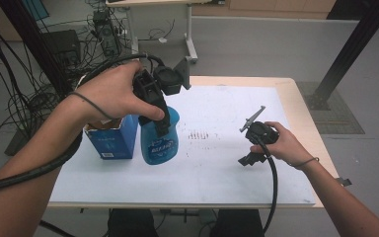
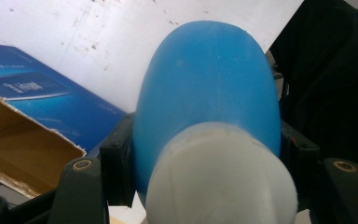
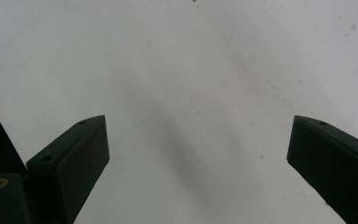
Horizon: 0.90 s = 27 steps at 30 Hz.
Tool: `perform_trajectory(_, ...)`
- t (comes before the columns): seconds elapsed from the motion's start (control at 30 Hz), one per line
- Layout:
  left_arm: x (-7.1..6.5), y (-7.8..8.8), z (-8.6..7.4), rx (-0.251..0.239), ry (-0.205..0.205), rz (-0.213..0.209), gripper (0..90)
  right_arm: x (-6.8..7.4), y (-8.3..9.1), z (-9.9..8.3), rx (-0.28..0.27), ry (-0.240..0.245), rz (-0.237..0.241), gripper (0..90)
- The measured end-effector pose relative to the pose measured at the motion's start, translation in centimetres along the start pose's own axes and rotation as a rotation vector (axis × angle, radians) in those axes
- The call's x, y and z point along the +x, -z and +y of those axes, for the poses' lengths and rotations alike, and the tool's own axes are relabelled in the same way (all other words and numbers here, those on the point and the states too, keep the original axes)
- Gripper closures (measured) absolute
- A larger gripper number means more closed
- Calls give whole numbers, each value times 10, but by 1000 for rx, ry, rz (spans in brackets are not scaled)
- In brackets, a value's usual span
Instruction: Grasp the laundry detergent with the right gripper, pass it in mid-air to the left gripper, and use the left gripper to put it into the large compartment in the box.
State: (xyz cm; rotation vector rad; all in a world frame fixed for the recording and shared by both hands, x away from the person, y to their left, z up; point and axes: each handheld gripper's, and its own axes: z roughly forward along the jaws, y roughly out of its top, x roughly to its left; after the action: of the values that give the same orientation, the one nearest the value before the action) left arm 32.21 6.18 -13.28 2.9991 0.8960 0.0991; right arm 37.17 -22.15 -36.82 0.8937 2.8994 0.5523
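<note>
A blue plastic bottle (image 1: 159, 143) with a white cap (image 2: 219, 182) is upright next to an open blue carton (image 1: 112, 140) at the left of the table. My left gripper (image 1: 160, 123) comes down from above and is shut on the bottle's upper part, one black finger (image 2: 116, 158) on each side. In the left gripper view the bottle (image 2: 209, 88) points away from the camera toward the white sheet, with the carton (image 2: 51, 98) to its left. My right gripper (image 1: 246, 159) is low over the sheet at the right. It is open, and bare sheet lies between its fingers (image 3: 74, 158).
A white sheet (image 1: 217, 168) covers most of the wooden table (image 1: 296, 98), with faint marks at its middle. The carton's torn top shows a brown inside (image 2: 18, 149). Cables and black frame posts (image 1: 355, 44) stand on the floor beyond the table.
</note>
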Motion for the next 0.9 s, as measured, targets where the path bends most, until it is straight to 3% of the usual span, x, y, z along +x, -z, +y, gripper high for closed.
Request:
perform_trajectory(0.2, 8, 14, 0, -21, 88, -14, 374, -3, -2, -2, 25, -19, -2, 54)
perform_trajectory(0.47, 22, 35, 5, -35, 165, 13, 374, -7, -3, -4, 47, -49, -14, 54)
perform_trajectory(0.63, 35, 51, 6, -46, 216, 42, 374, -8, -3, -4, 53, -48, -23, 54)
perform_trajectory(0.9, 60, 78, 2, -102, 339, 55, 374, -9, -5, -2, 57, -58, -29, 54)
